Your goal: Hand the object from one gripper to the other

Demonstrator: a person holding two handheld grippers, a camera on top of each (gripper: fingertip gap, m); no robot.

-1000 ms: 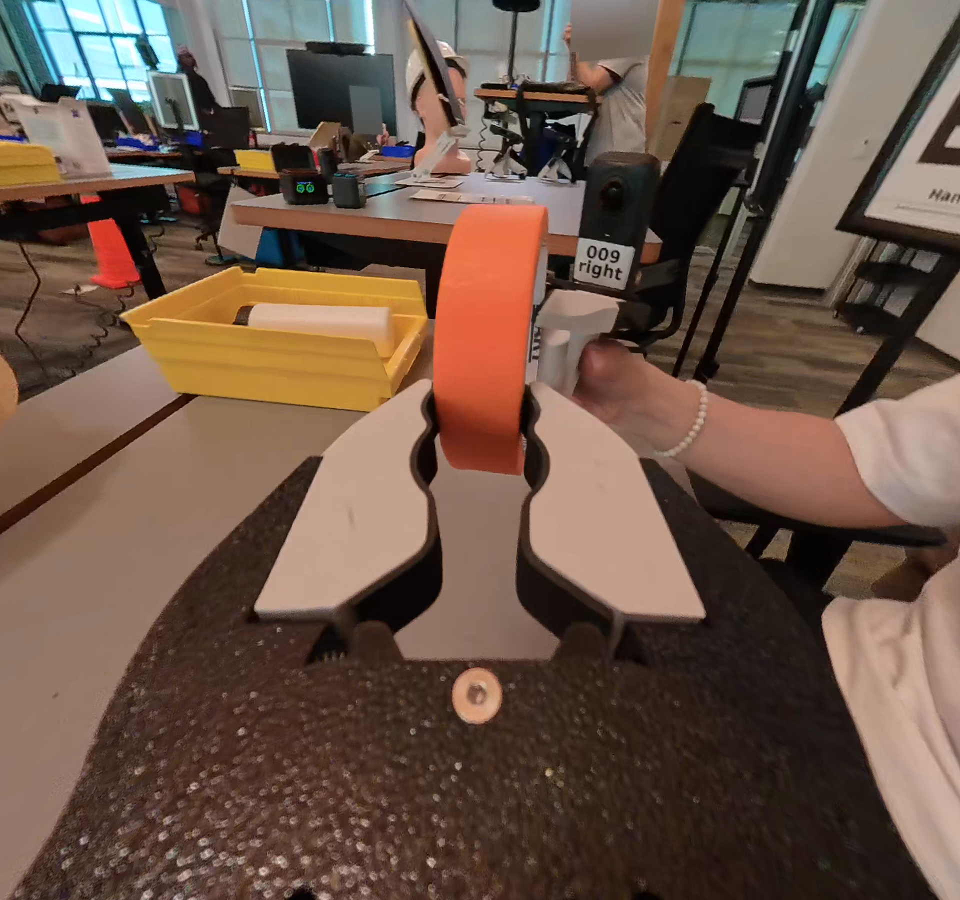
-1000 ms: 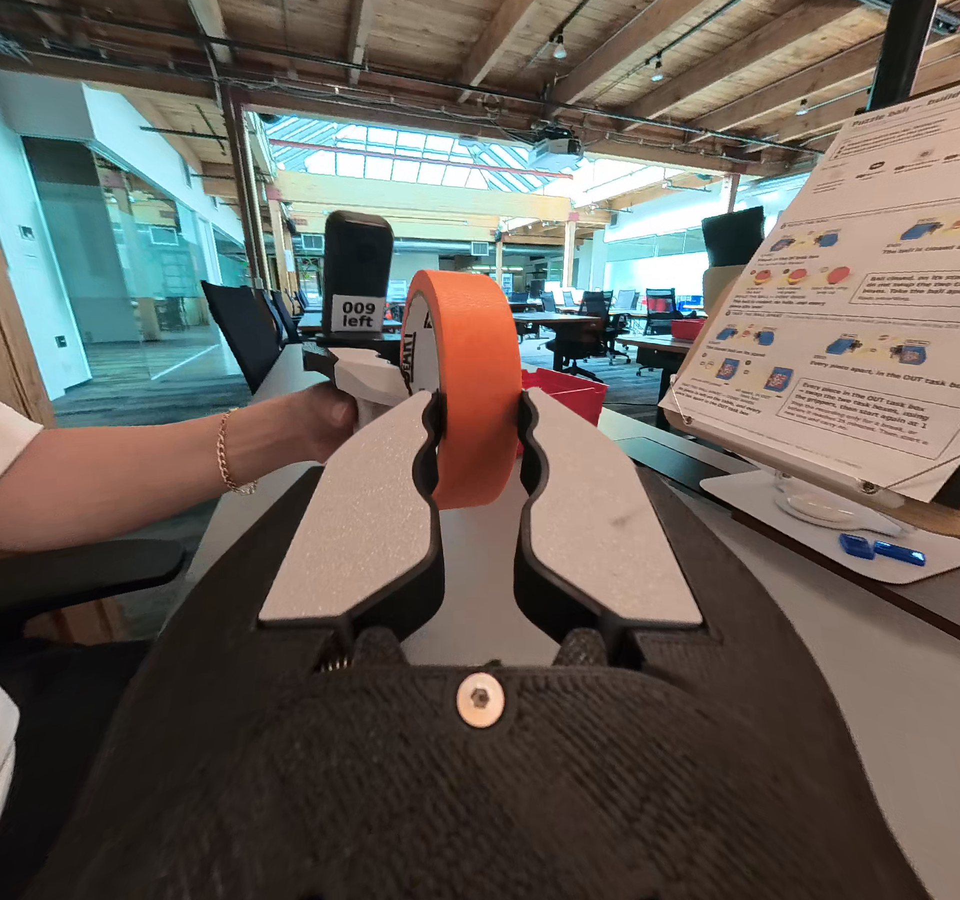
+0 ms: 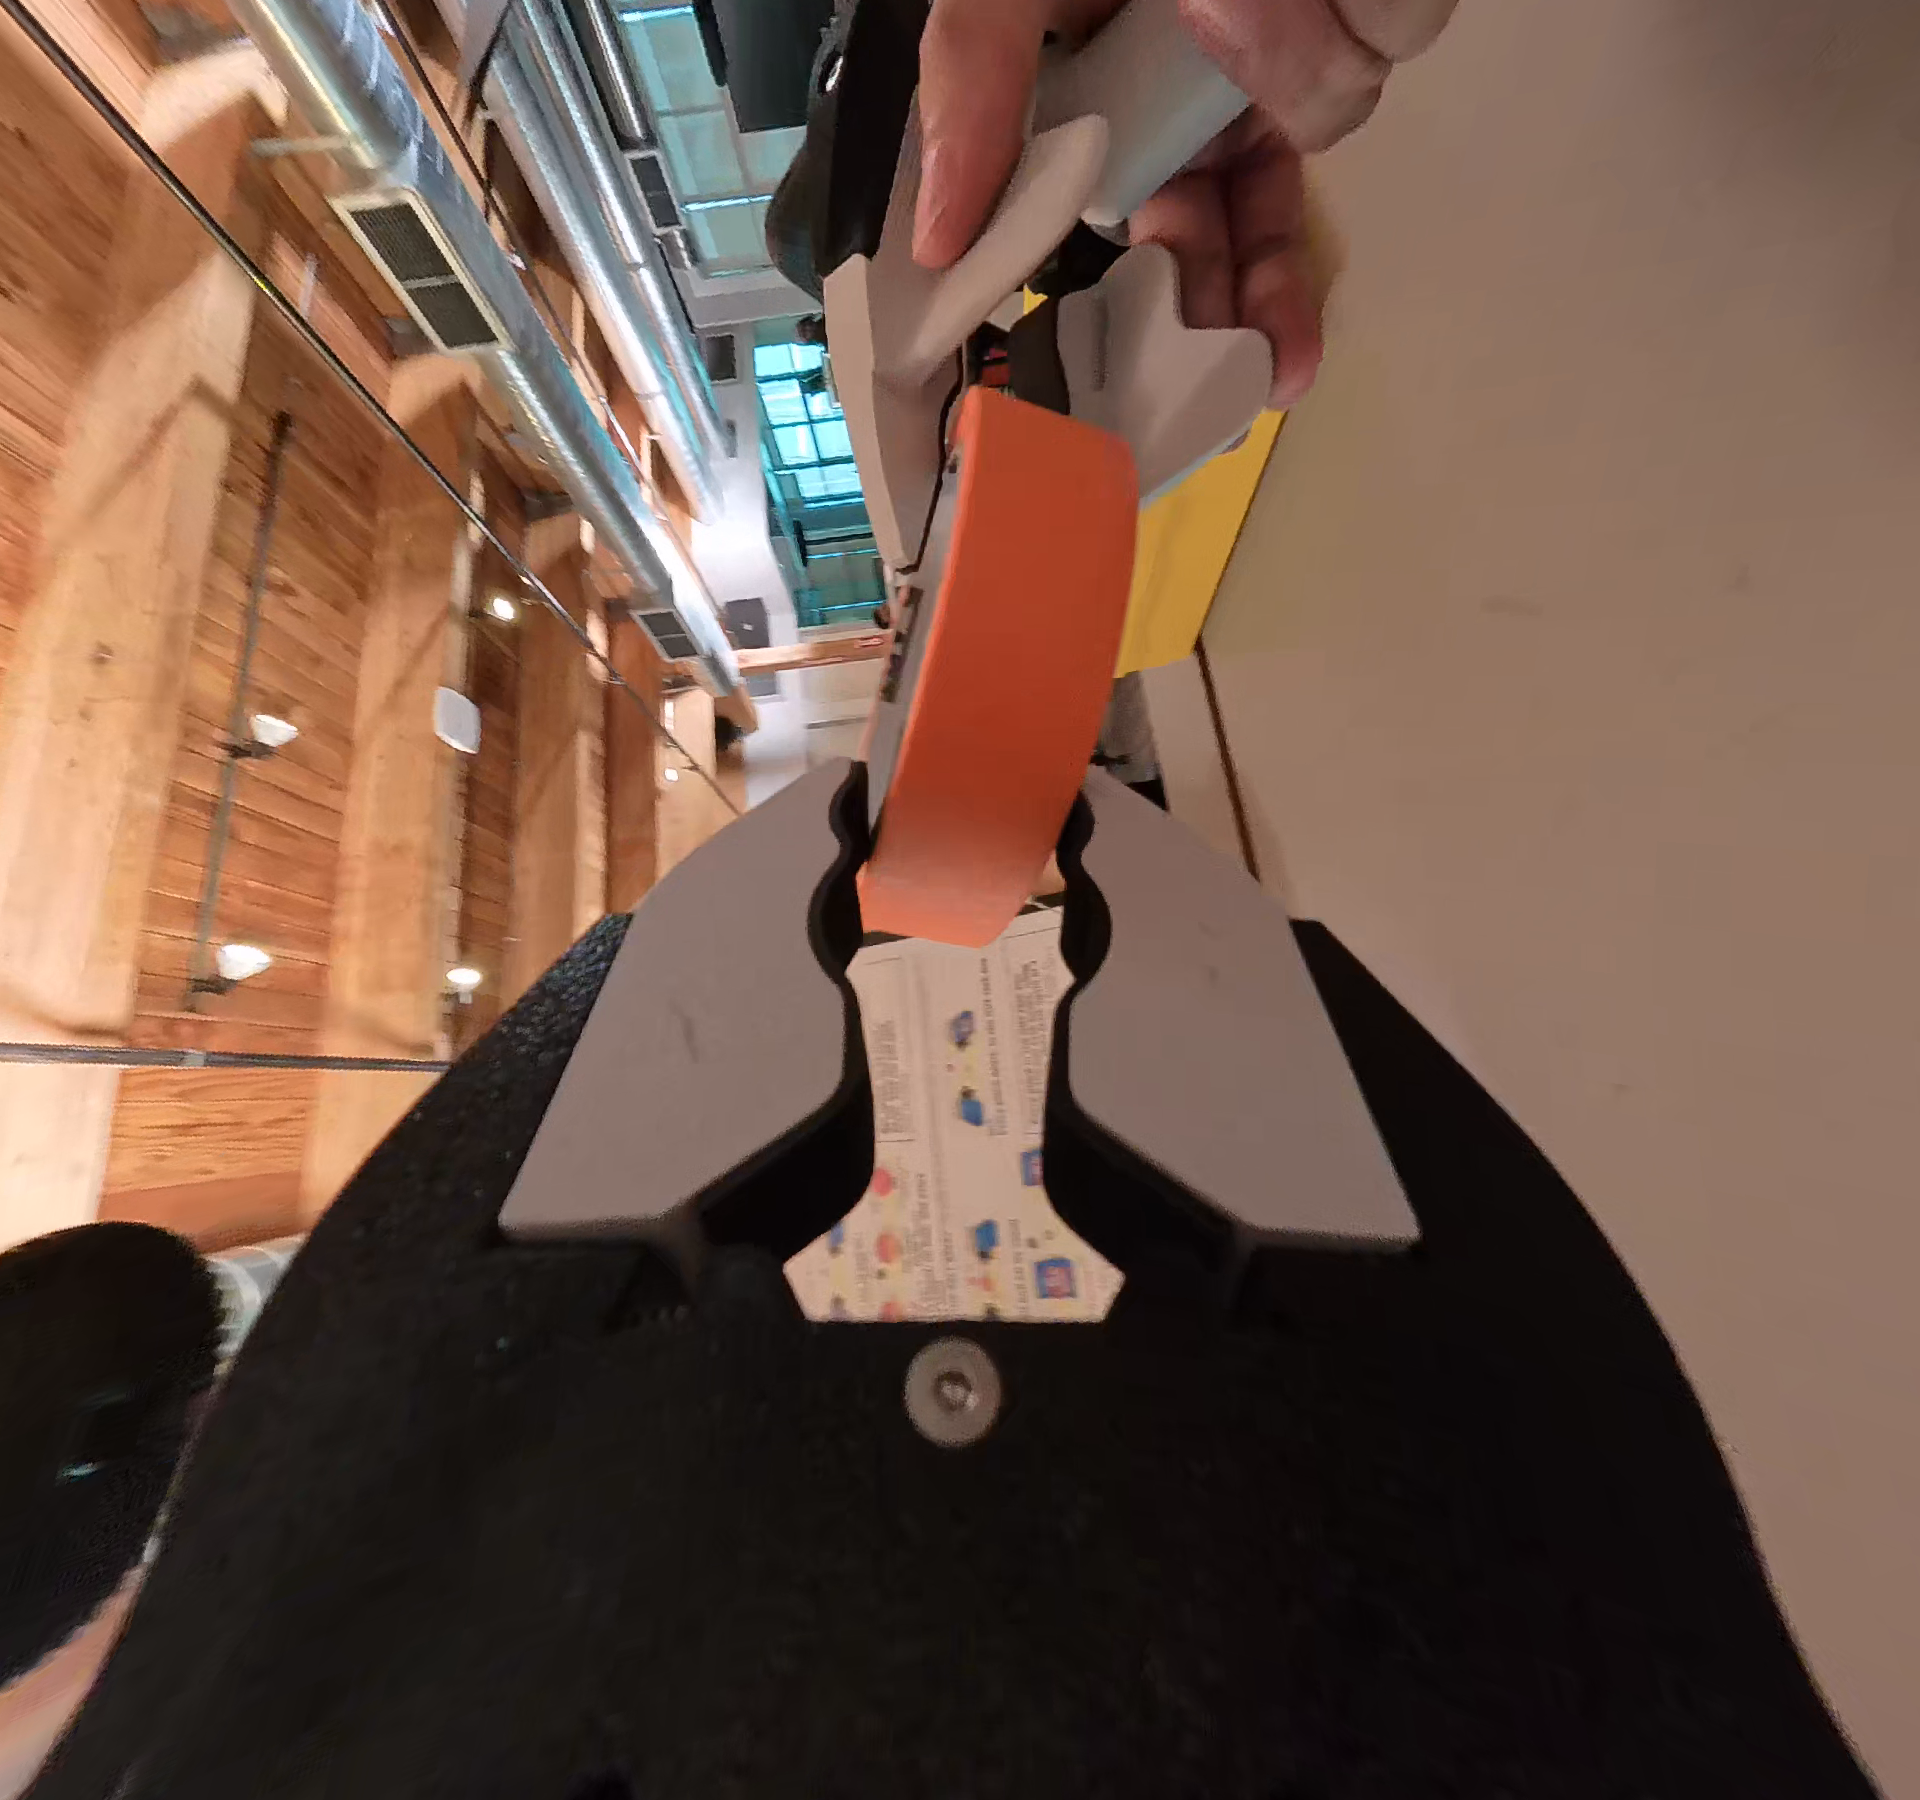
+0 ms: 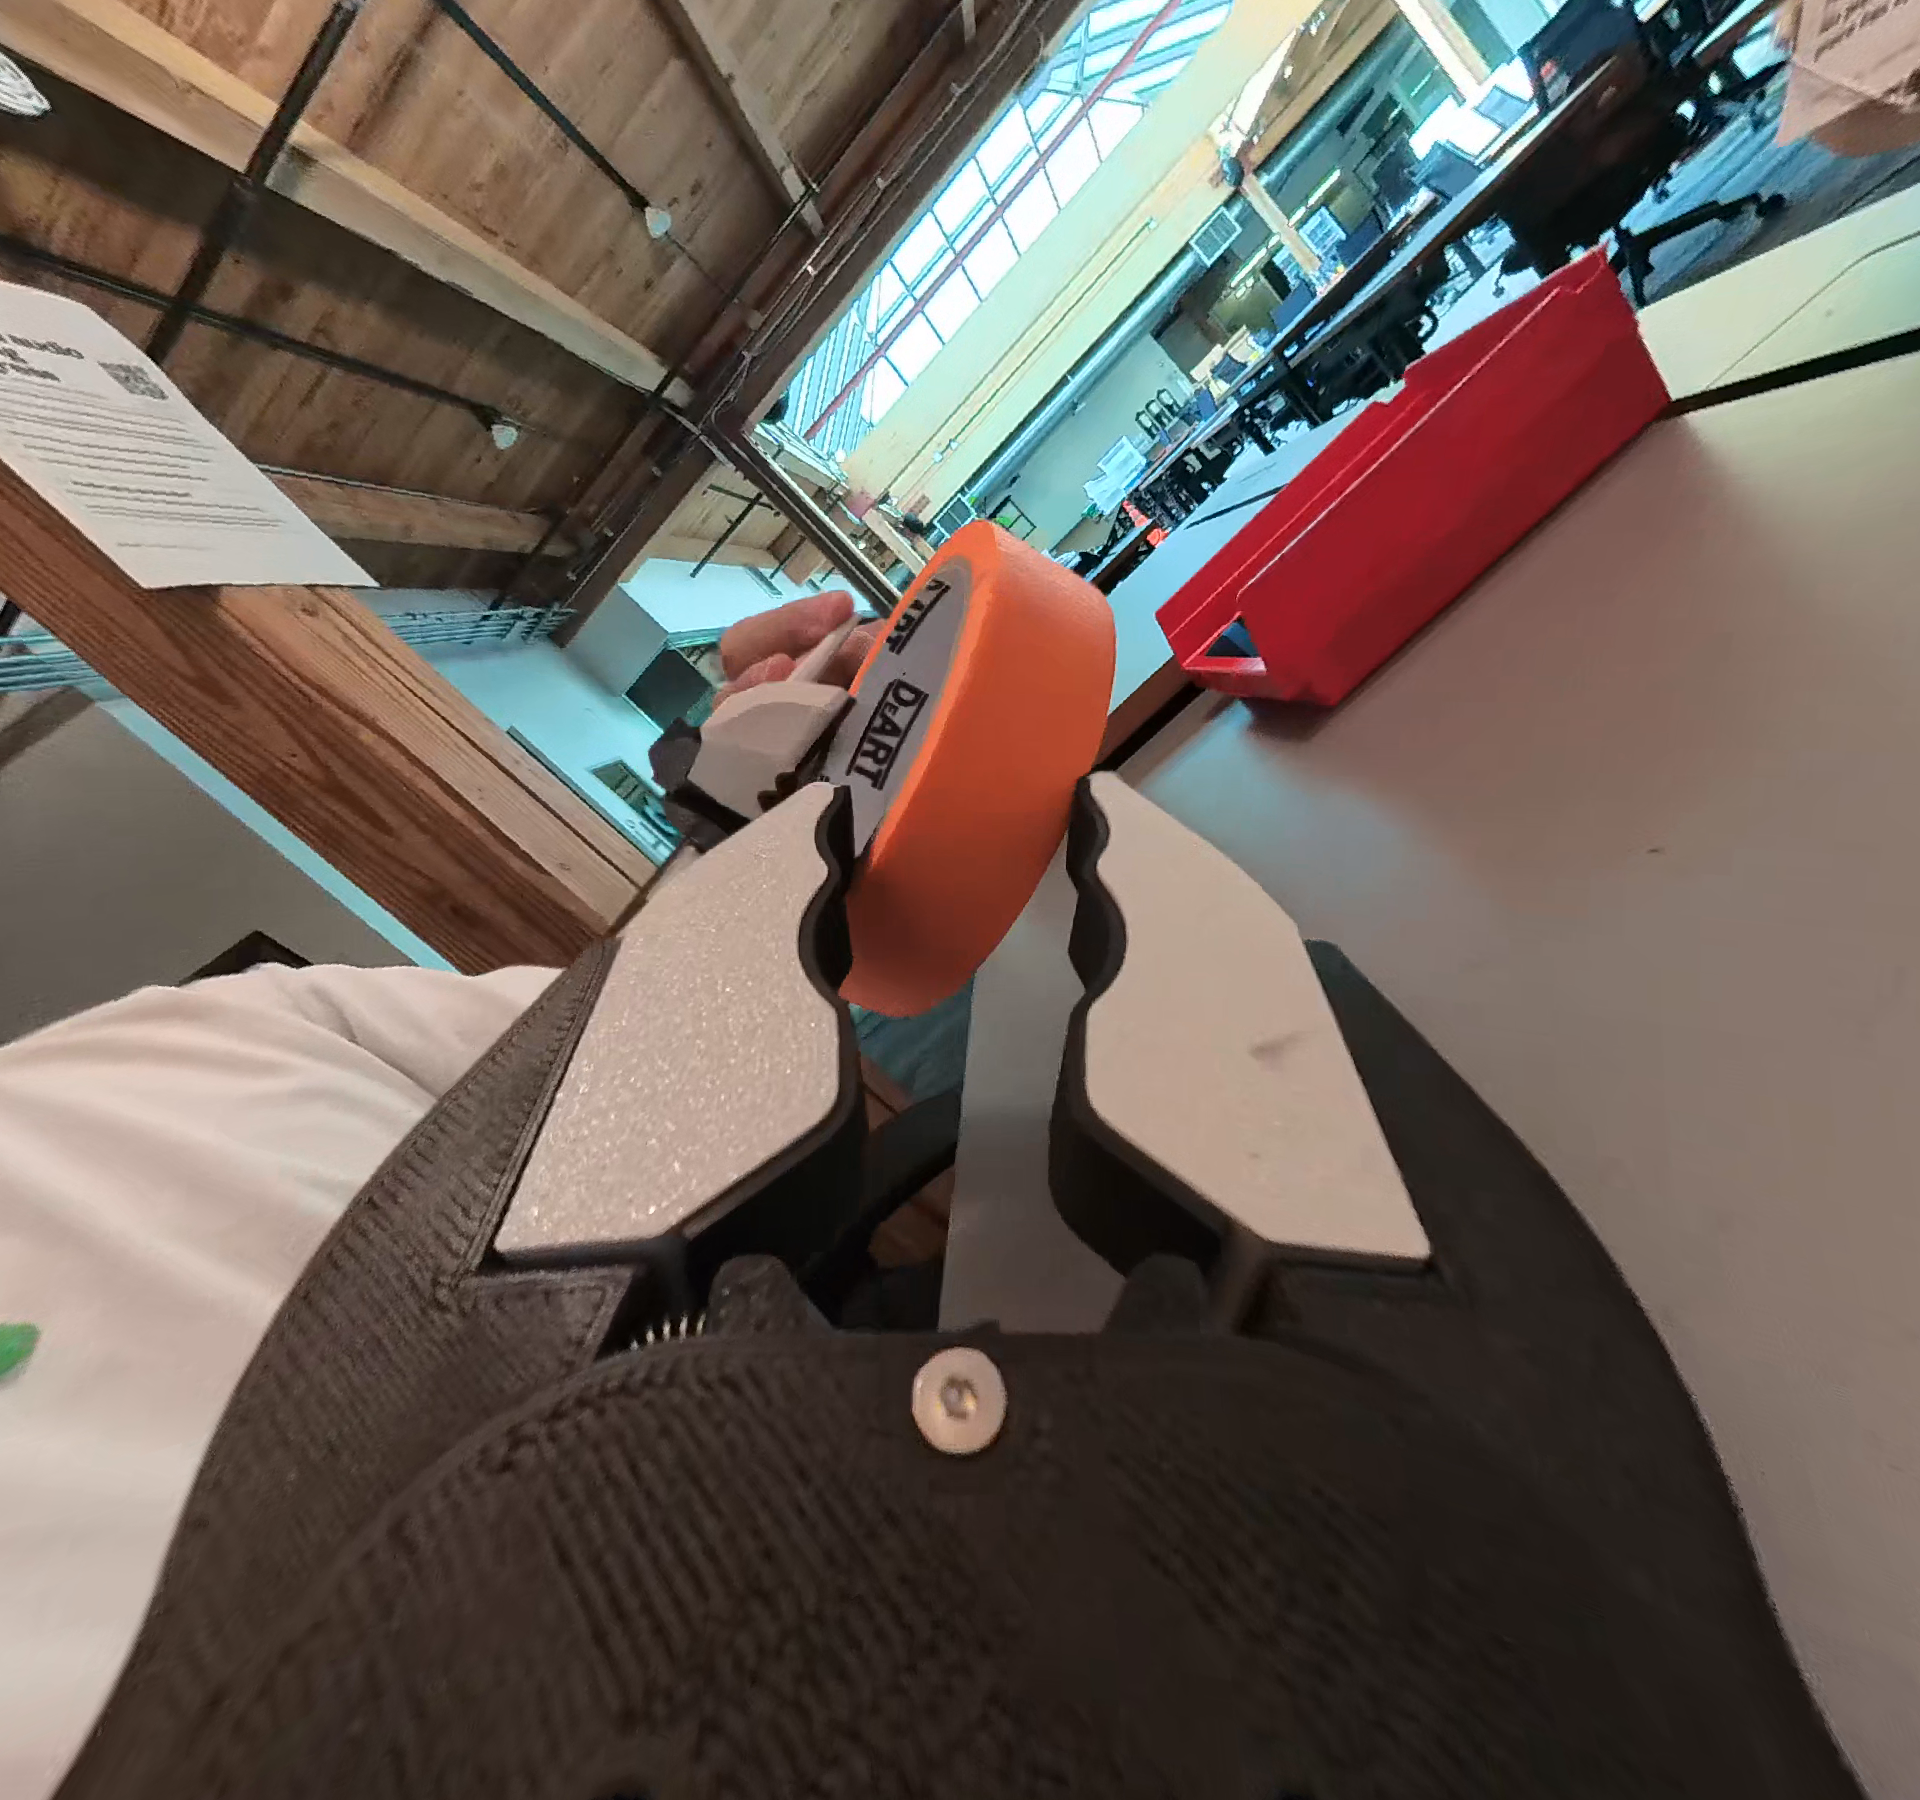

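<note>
A second ago both grippers held the orange tape roll (image 3: pixel 1003 670) upright over the table (image 3: pixel 1621 607); now both views are rolled hard over. The left gripper (image 3: pixel 961 857) still pinches the roll's near edge. The right gripper's (image 4: pixel 961 877) jaws have opened a gap on one side, so the handoff looks to be finishing toward the left

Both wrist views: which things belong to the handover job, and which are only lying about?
Belong to the job: orange tape roll, left gripper, right gripper.

Only lying about: red bin, yellow bin, printed sheet on the wooden post, table.
</note>
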